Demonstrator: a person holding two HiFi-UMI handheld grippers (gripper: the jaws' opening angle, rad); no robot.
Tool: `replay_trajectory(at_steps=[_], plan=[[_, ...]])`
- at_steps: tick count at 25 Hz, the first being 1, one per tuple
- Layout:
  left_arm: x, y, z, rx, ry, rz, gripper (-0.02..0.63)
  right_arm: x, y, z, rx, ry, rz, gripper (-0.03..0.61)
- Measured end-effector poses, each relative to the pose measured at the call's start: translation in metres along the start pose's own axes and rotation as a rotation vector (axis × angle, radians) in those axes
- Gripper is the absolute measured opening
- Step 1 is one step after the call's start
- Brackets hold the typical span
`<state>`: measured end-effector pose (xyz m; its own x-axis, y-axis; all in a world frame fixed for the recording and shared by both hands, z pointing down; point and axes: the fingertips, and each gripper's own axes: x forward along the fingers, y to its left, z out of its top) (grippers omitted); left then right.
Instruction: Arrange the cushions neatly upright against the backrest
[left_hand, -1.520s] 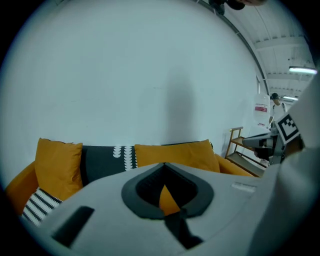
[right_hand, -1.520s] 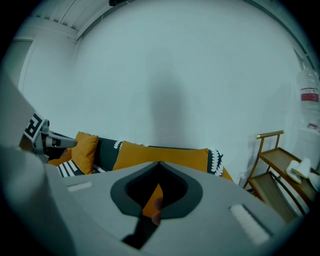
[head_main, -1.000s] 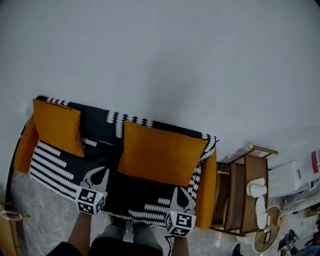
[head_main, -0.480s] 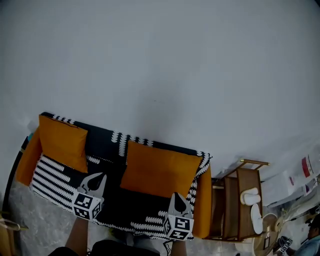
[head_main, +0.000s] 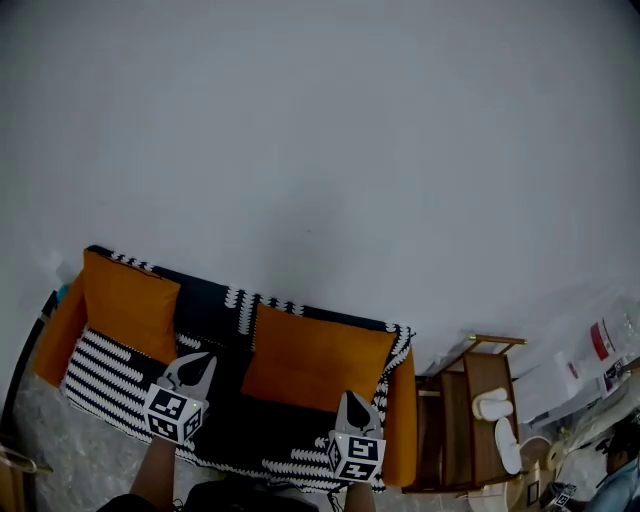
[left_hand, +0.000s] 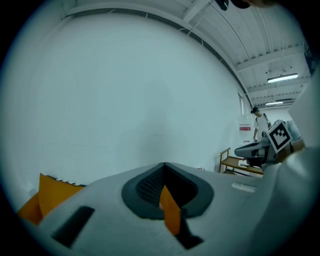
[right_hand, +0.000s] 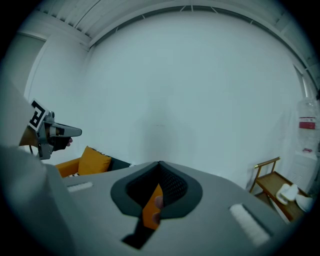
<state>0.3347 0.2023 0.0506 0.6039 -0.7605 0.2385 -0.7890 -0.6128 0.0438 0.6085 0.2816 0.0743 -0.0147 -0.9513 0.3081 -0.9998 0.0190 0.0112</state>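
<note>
Two orange cushions stand upright against the backrest of a sofa (head_main: 405, 420) with orange arms and a black-and-white throw. The small cushion (head_main: 130, 305) is at the left end and the wide cushion (head_main: 315, 360) right of the middle. My left gripper (head_main: 195, 362) hangs shut over the seat front, apart from both cushions. My right gripper (head_main: 353, 400) is shut too, below the wide cushion's lower right corner. The left gripper view shows closed jaws (left_hand: 164, 167) and the small cushion (left_hand: 55, 192). The right gripper view shows closed jaws (right_hand: 159, 165) and that cushion (right_hand: 92, 160). Neither gripper holds anything.
A wooden side rack (head_main: 470, 400) with white slippers (head_main: 490, 405) stands right of the sofa. A plain white wall (head_main: 320, 150) rises behind it. Grey marbled floor (head_main: 60, 440) lies in front, with clutter at the far right.
Both grippers have risen in front of the sofa, still shut. The sofa has slid lower and looks smaller in the head view. The cushions have not moved.
</note>
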Motion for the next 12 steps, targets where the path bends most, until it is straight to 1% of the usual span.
replay_trajectory(at_steps=[7, 12], plan=[[-0.007, 0.001, 0.020, 0.038, -0.043, -0.012, 0.002, -0.009, 0.003, 0.021, 0.008, -0.056, -0.009, 0.011], [-0.012, 0.005, 0.031, 0.061, -0.063, -0.001, 0.002, -0.017, 0.005, 0.034, -0.001, -0.091, -0.019, 0.011]])
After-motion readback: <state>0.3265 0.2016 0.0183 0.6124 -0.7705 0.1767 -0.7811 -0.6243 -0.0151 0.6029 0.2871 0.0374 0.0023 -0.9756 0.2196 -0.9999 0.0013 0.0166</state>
